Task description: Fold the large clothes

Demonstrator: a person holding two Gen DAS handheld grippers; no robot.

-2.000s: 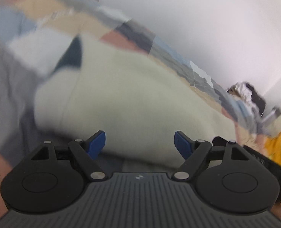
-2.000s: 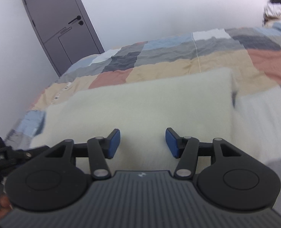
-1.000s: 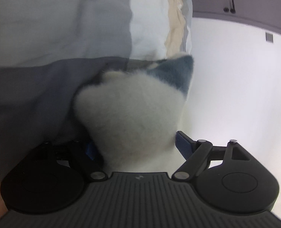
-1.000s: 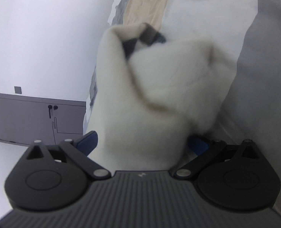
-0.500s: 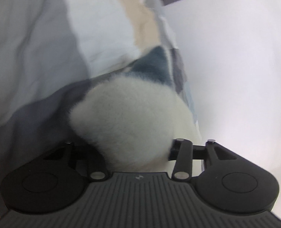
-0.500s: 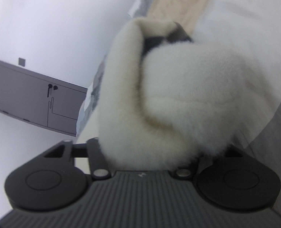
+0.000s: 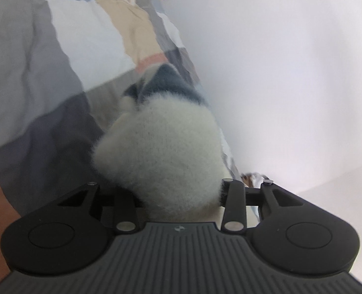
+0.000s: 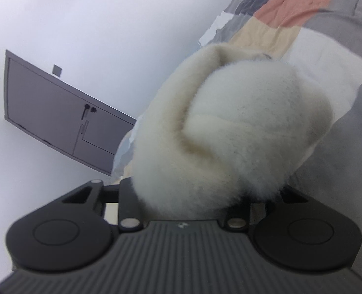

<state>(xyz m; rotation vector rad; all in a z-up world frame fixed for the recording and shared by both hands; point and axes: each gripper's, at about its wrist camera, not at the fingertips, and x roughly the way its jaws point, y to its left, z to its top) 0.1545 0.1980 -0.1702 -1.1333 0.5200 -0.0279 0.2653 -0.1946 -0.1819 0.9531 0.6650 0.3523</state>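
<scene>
Left gripper (image 7: 178, 196): clamped on a bunched corner of the cream fleece garment (image 7: 161, 152), dark blue trim at the far tip; wide open over flat cloth two seconds ago, closing in a second ago. Patchwork quilt (image 7: 83, 36) behind, more of it showing than half a second back. Right gripper (image 8: 183, 201): likewise clenched on a thick fold of the fleece garment (image 8: 230, 132), fingertips buried in pile; open two seconds ago. Grey door (image 8: 66, 120) now tilted at left.
</scene>
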